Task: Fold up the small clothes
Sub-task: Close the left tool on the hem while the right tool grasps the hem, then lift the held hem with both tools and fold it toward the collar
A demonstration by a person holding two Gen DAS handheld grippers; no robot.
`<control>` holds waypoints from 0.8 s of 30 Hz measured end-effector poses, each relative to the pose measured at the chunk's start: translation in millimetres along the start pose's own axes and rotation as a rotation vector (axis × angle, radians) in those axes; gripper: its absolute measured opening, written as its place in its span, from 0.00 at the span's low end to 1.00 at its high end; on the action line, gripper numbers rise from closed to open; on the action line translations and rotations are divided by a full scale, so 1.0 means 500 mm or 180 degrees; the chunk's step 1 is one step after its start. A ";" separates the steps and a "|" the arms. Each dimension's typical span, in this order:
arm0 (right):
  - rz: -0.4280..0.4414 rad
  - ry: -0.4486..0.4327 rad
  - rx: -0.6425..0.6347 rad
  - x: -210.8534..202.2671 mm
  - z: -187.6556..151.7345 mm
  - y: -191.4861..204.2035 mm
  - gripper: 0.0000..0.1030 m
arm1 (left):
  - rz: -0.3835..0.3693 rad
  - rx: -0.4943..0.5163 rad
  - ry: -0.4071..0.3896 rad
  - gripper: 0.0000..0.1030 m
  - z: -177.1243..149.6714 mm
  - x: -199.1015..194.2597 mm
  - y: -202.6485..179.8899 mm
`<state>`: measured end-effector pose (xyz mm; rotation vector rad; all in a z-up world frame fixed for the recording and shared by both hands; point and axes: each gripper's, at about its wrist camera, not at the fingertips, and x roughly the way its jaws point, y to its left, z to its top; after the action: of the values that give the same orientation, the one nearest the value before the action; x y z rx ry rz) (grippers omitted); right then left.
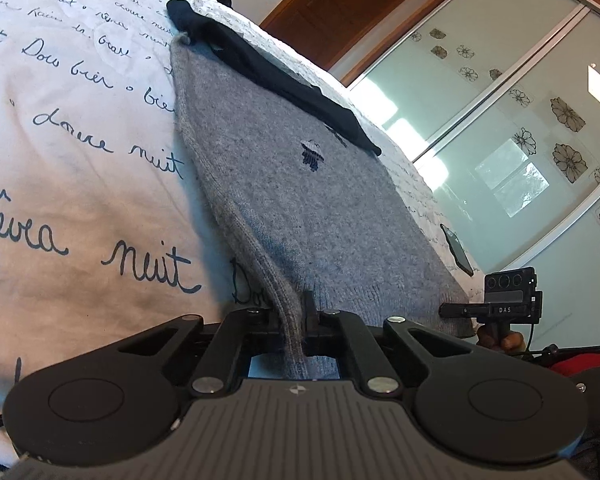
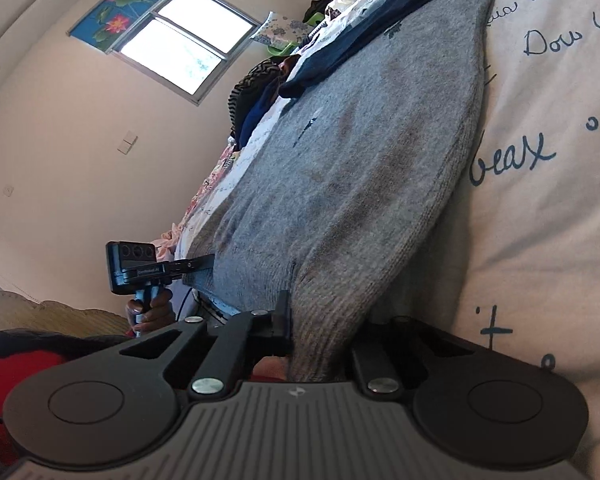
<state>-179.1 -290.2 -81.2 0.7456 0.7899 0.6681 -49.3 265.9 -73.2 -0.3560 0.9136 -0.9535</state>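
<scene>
I count one grey sweater spread along the near edge of the bed cover, one dark garment across its far end. My left gripper and right gripper are each clamped on its ribbed hem. Only the right view shows the clothes pile; only the left, the wardrobe doors.

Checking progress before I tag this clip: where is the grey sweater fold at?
Done: the grey sweater lies spread flat on the printed bedcover, both grips made. In hand: the left gripper and the right gripper are each shut on its ribbed hem. Left: no fold shows yet, and a dark garment lies across the far end.
</scene>
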 end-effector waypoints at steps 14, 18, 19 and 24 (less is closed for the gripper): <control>-0.0013 -0.0433 -0.0460 -0.014 0.074 0.123 0.06 | 0.0167 0.0342 -0.0576 0.05 0.081 -0.040 -0.120; 0.0000 -0.0614 -0.0529 -0.013 0.117 0.138 0.06 | 0.0194 0.0308 -0.0783 0.05 0.112 -0.044 -0.141; -0.0008 -0.0660 -0.0541 -0.010 0.128 0.141 0.06 | 0.0207 0.0301 -0.0849 0.05 0.120 -0.046 -0.147; -0.0157 -0.0846 -0.0606 -0.010 0.176 0.145 0.06 | 0.0288 0.0285 -0.1156 0.05 0.165 -0.055 -0.166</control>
<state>-128.1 -281.8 20.8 0.6236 0.4923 0.5764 -35.7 232.4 41.5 -0.3929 0.5493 -0.8103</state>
